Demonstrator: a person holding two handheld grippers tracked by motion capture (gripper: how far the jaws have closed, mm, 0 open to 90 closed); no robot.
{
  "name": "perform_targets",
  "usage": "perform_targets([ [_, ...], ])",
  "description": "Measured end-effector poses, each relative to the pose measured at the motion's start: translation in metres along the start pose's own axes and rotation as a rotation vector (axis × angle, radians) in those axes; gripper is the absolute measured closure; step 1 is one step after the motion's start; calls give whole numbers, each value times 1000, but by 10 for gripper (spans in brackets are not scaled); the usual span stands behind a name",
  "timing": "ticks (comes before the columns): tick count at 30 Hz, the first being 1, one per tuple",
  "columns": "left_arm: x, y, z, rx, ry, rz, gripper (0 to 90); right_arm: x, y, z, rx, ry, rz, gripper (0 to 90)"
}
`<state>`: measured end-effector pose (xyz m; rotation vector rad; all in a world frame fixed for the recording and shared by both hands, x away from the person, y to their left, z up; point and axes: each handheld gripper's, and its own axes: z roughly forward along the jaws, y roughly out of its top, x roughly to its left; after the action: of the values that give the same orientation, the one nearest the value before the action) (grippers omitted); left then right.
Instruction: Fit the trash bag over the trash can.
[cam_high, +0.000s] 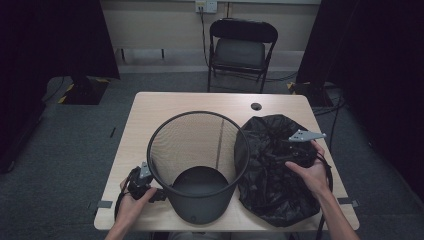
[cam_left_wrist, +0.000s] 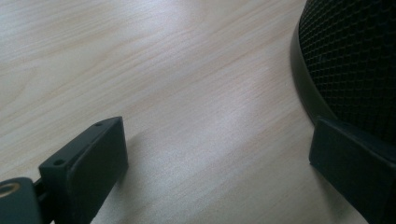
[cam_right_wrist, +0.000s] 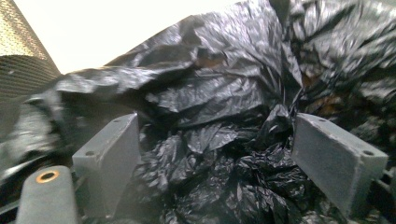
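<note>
The black bin bag (cam_high: 272, 170) lies crumpled in a loose heap on the bench (cam_high: 150, 107), at about four o'clock from the bench's middle, reaching close to the near edge and the right edge. Its plastic is glossy and full of sharp creases and folds; in the right gripper view the bin bag (cam_right_wrist: 219, 107) rises in ridges with deep dark hollows between them. Its left flank touches the wire-mesh wastebasket (cam_high: 165, 145), which stands upright just left of it, at about six o'clock from the bench's middle. The wastebasket is black, round, with fine mesh walls, a solid band around its foot and a solid dark floor; nothing lies inside it.

The right gripper (cam_high: 295, 150) rests on top of the bag toward its right side, held by the person's right hand (cam_high: 312, 172). Its jaws stand spread wide, with rumpled plastic bunched between them but not pinched.

The left gripper (cam_high: 159, 194) sits low on the bench at about eight o'clock from the wastebasket, held by the left hand (cam_high: 131, 202). Its jaws are also spread; in the left gripper view one jaw lies against the wastebasket's (cam_left_wrist: 355, 60) foot band and the other stands apart over bare wood.

Beyond the bench, at twelve o'clock, a folding chair (cam_high: 239, 52) faces it.
</note>
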<state>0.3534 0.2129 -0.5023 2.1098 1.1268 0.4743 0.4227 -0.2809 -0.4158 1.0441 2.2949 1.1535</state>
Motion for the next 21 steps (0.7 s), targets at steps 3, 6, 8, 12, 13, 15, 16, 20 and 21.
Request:
perform_targets([
  [3,0,0,0,1,-1,-1,35,-5,-3,10,25,13,23,151],
  [6,0,0,0,4,3,-1,30,-5,-6,18,65,0,10,153],
  [8,0,0,0,4,3,-1,29,-4,-9,22,87,4,-5,159],
  [12,0,0,0,4,4,-1,29,-3,-15,21,73,-5,-37,129],
  [13,0,0,0,4,4,-1,29,-3,-17,19,64,-4,-41,135],
  [15,0,0,0,3,4,-1,29,-5,-20,18,82,-2,-24,127],
  [16,0,0,0,4,5,0,28,-7,-22,17,83,2,-19,130],
  [20,0,0,0,4,4,-1,28,-8,-32,24,106,4,-11,123],
  [21,0,0,0,4,4,-1,28,-8,-34,27,128,11,-19,122],
])
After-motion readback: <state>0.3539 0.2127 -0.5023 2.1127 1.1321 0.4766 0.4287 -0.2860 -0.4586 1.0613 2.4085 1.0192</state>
